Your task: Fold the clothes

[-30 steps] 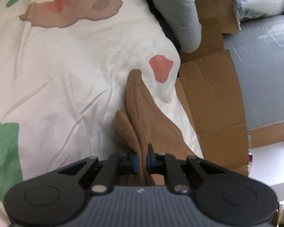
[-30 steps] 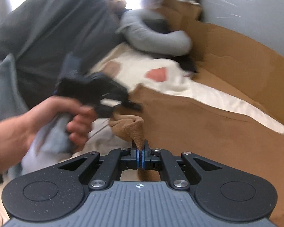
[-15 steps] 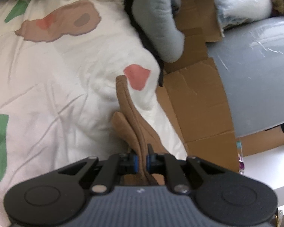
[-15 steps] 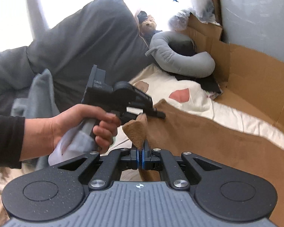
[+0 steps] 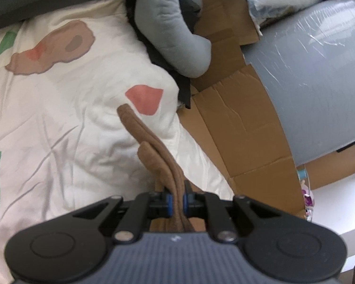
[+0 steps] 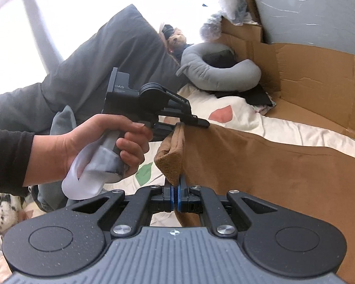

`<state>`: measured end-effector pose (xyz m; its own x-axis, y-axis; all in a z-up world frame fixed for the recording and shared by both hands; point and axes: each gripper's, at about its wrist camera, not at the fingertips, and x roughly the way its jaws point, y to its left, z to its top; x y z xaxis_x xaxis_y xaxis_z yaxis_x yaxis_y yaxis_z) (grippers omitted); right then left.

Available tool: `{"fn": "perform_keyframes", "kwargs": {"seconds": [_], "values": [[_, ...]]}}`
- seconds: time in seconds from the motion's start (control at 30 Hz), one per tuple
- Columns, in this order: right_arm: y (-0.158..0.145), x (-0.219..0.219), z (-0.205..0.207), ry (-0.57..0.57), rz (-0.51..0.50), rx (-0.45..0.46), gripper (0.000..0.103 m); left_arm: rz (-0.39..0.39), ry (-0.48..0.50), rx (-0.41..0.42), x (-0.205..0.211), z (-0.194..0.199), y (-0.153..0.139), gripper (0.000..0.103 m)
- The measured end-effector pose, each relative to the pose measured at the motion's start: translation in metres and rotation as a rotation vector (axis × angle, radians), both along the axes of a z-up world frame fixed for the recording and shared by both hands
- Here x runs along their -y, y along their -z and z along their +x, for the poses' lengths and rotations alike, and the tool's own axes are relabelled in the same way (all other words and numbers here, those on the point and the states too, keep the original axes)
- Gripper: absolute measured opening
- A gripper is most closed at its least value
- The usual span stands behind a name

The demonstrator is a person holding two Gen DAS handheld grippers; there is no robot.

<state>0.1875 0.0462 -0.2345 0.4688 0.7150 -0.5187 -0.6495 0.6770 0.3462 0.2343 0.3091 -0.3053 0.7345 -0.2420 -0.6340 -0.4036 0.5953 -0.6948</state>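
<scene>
– Two corners in hand, then? Start with what's closest to you.

– Both, yes. My left tool [image 5: 176,200] is pinching a doubled edge of the brown garment [image 5: 153,149], with the pads pressed on the layers and only the cloth's thickness between them. My right tool [image 6: 176,196] is pressed together on another corner of the same edge, with a small flap curling over at 11 o'clock of its jaws.

– What has changed in the last moment?

– My left hand [image 6: 94,146] has come up, and the right has swung across. A second ago that left corner sat low and bunched beside the right one. Now the edge stands taut between the two tools, lifted off the bed.

– And the rest of it?

– In the right view the body of the garment runs out towards 3 o'clock and lies flat on the white duvet [image 5: 59,123]. In the left view the held edge trails off towards 11 o'clock, its tip near a red patch on the duvet.

– So what does that mean for the fold?

– I'd say the edge is ready to be carried over the flat part. No fold has been laid yet.

– Anything beyond?

– Cardboard [image 5: 236,130] lines the bed's side at 3 o'clock. A grey neck pillow [image 5: 177,35] sits at 12, well clear of the garment.
</scene>
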Motion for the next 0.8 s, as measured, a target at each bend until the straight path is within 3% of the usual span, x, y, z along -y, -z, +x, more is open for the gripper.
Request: {"fn": "perform_keyframes", "kwargs": {"seconds": [0.27, 0.47, 0.8], "values": [[0.001, 0.022, -0.001, 0.034, 0.042, -0.017, 0.001, 0.011, 0.035, 0.023, 0.02, 0.014, -0.012, 0.008], [-0.007, 0.036, -0.002, 0.049, 0.031, 0.059, 0.001, 0.0, 0.03, 0.061, 0.033, 0.018, -0.023, 0.008], [-0.005, 0.055, -0.006, 0.061, 0.073, 0.099, 0.001, 0.017, 0.085, 0.123, 0.061, 0.033, -0.039, 0.008]]}}
